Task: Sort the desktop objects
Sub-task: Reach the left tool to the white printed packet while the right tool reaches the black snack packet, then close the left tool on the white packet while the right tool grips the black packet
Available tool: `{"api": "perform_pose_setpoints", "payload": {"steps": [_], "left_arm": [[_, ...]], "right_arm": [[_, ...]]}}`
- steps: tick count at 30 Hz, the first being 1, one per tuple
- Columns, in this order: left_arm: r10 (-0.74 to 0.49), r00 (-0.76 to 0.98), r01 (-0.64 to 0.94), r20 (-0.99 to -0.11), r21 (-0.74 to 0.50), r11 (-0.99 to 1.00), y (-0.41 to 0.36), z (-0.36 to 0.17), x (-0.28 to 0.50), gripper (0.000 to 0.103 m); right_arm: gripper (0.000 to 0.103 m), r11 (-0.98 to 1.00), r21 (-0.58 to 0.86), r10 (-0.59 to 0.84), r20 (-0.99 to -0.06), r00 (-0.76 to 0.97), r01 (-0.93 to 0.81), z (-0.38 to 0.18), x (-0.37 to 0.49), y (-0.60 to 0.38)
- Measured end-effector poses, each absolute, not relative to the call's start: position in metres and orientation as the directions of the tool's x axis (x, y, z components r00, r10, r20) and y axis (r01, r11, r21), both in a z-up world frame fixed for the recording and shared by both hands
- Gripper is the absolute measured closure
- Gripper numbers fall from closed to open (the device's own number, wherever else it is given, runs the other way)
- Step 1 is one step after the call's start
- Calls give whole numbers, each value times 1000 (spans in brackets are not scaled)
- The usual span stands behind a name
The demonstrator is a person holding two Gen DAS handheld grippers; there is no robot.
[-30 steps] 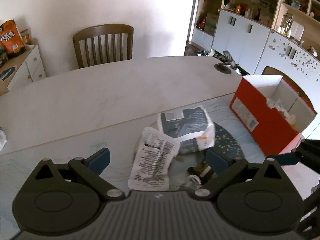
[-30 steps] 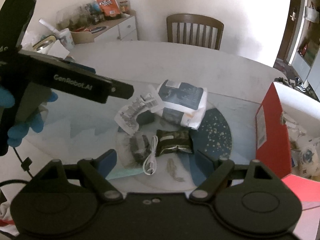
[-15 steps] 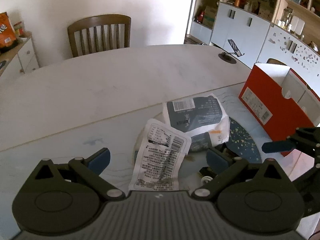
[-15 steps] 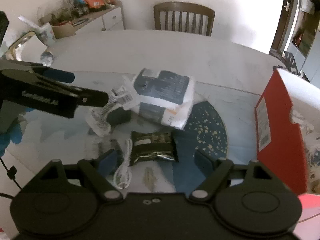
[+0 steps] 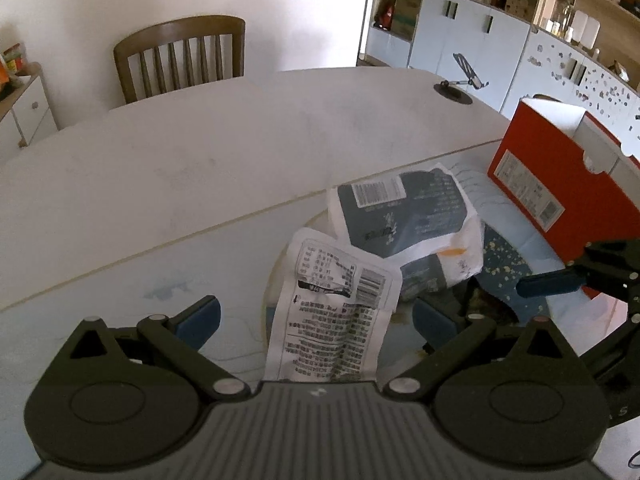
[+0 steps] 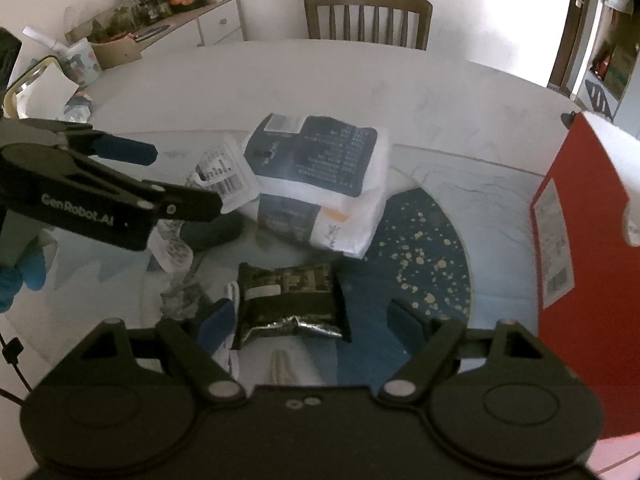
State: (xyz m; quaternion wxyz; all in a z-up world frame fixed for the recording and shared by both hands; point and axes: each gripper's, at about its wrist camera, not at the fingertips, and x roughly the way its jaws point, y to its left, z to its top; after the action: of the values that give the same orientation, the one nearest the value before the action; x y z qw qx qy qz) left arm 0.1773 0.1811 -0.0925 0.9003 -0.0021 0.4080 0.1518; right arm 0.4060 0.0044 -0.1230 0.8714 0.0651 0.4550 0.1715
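On the pale table point(image 5: 248, 148) the clutter sat gathered around a white and dark blue soft pack point(image 6: 320, 168), and everything else could be placed from it. Just in front of that pack and to its left, a white printed packet point(image 5: 336, 312) stood tilted, its top corner leaning against the pack. Nearer than the pack, a dark foil pouch point(image 6: 290, 300) lay flat on the round blue speckled mat point(image 6: 424, 248) that also carried the pack. A white cable point(image 6: 232, 292) peeped out beside the pouch's left edge. To the right of the pack, well clear of it, stood an open red box point(image 5: 560, 184) with a white inside. Beyond the pack, at the table's far edge, was a wooden chair point(image 5: 180, 56). The left gripper point(image 5: 316, 316) hung with its blue-padded fingers wide apart, one on each side of the printed packet and neither pressing on it. The right gripper point(image 6: 316, 324) was likewise spread wide, its fingers flanking the foil pouch without touching it that I could see. A blue-gloved hand point(image 6: 20, 276) carried the left gripper.
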Motion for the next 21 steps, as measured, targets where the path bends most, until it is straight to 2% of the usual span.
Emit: {"api": "perform_pose_setpoints", "payload": {"steps": [13,16,21], "left_arm": [[253,622,-268,-741,102,958,188,-107,181,1],[249,621,-268,-744,97,959,189,-108,182,8],[233,617,-249,-752,94,964,189,-113,185,8]], "right_arm": [[31,926,291,376,-774,510,-240,-131,412,7],[34,924,294,381,-772,508,-245,-130,413,8],[36,921,301,388,-770,506,-249,-130,415,7]]}}
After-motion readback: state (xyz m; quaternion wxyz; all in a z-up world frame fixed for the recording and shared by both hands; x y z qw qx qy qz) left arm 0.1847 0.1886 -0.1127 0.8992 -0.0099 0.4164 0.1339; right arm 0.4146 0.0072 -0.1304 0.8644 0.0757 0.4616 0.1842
